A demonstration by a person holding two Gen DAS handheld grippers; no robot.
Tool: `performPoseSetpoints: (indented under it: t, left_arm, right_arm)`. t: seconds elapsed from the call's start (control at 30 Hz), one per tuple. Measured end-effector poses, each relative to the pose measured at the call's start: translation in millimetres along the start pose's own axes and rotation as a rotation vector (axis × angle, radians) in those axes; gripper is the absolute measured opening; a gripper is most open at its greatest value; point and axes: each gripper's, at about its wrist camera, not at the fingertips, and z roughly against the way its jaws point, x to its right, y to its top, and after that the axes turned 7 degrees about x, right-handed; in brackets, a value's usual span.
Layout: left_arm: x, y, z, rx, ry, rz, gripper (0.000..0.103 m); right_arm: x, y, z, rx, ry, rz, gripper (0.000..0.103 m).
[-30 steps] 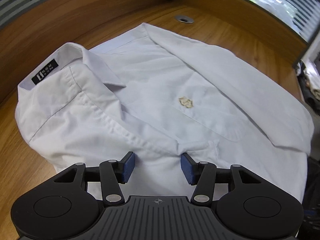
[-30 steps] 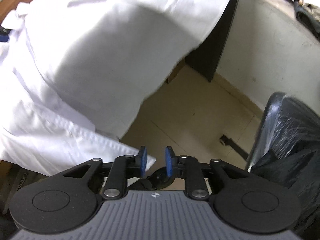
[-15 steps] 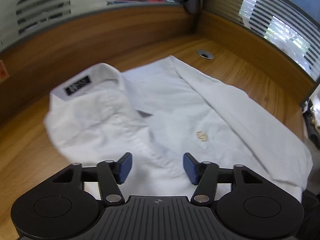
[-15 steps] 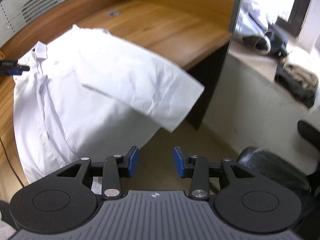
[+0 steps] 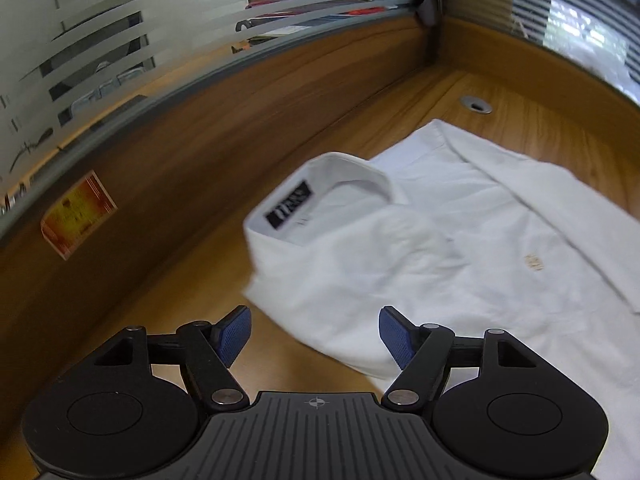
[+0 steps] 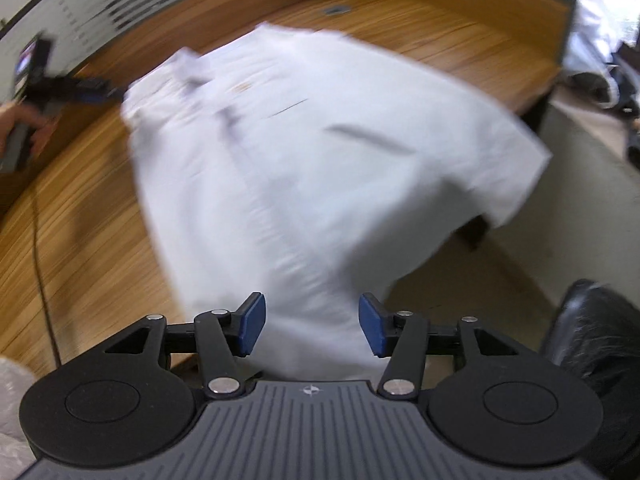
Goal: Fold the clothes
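White shirt (image 5: 420,248) lies on desk (image 5: 540,128); tongs (image 5: 314,334) apparently empty.

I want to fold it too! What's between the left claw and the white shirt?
Nothing. In the left wrist view, only bare wooden desk shows between the open left claw and the white shirt.

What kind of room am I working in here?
Most likely an office. The shirt lies on a wooden corner desk with a cable hole, backed by striped frosted glass partitions, and a black chair stands beside the desk.
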Motion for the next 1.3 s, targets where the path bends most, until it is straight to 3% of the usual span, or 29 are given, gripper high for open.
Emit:
performPoseSetpoints:
  t: [0.07, 0.2, 0.33, 0.73, 0.8, 0.87, 0.9, 0.97, 1.03, 1.3]
  left_arm:
    - [-8.2, 3.0, -8.7, -0.008, -0.004, -0.023, 0.080]
    - [-16.9, 7.8, -27.5, -0.024, -0.007, -0.024, 0.082]
    - [-21.4, 10.4, -47.8, -0.034, -0.020, 0.013, 0.083]
    - [-35.9, 5.2, -77.2, -0.016, -0.064, 0.094, 0.085]
    - [-37.6, 3.1, -79.8, -0.010, -0.080, 0.104, 0.080]
    - [-37.8, 0.3, -81.3, 0.000, -0.102, 0.107, 0.066]
    - [-37.1, -1.3, -81.4, 0.008, -0.106, 0.105, 0.065]
    - [-36.9, -3.5, -79.6, 0.019, -0.095, 0.105, 0.050]
    - [-37.1, -5.6, -77.3, 0.028, -0.078, 0.106, 0.042]
    - [-43.9, -27.5, -53.6, 0.033, 0.023, 0.147, 0.040]
  right_arm:
    - [-22.9, -10.4, -9.4, -0.017, 0.018, 0.017, 0.063]
    - [-58.9, -22.4, -26.1, -0.019, 0.010, 0.077, 0.072]
    - [-81.2, -23.5, -41.7, -0.020, -0.036, 0.147, 0.072]
    - [-82.8, -17.6, -65.9, -0.026, -0.131, 0.126, 0.070]
    - [-82.3, -16.7, -68.7, -0.025, -0.141, 0.124, 0.068]
    - [-81.7, -15.8, -71.6, -0.025, -0.152, 0.123, 0.067]
    - [-81.5, -15.3, -73.0, -0.025, -0.157, 0.123, 0.066]
    - [-81.4, -13.3, -74.8, -0.019, -0.167, 0.126, 0.064]
    - [-81.6, -11.5, -76.1, -0.011, -0.178, 0.130, 0.063]
    - [-77.1, 5.1, -88.2, -0.007, -0.177, 0.162, 0.062]
